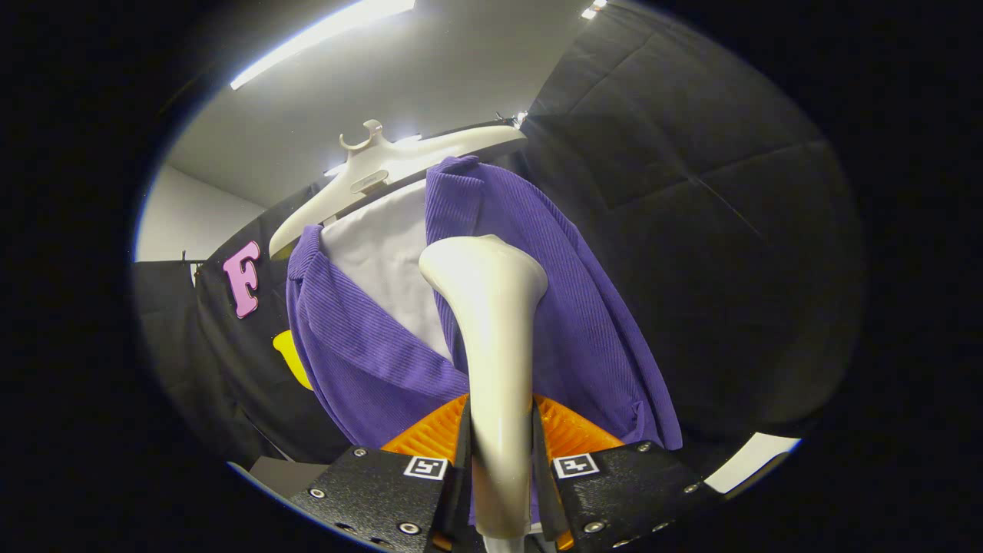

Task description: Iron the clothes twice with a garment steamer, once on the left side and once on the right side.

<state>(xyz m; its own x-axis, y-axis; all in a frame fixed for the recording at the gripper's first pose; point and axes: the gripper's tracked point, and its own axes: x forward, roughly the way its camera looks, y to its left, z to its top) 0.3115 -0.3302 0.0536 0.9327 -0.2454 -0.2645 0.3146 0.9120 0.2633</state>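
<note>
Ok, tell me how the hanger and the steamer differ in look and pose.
The hanger is thin and spread wide, tilted, atop the purple jacket; the steamer is a thick neck flaring to a rounded head, running lengthwise ahead of the gripper. The hanger carries the jacket; the steamer is clamped between the jaws, its head before the jacket. Both are off-white and smooth.

The steamer [491,346] hides the middle of the purple jacket [584,330] and part of the white shirt [384,253]. Its flat face points away and its lower end is cut off. The gripper [501,453] covers the jacket's hem. The jacket covers the hanger's [384,165] right arm.
</note>
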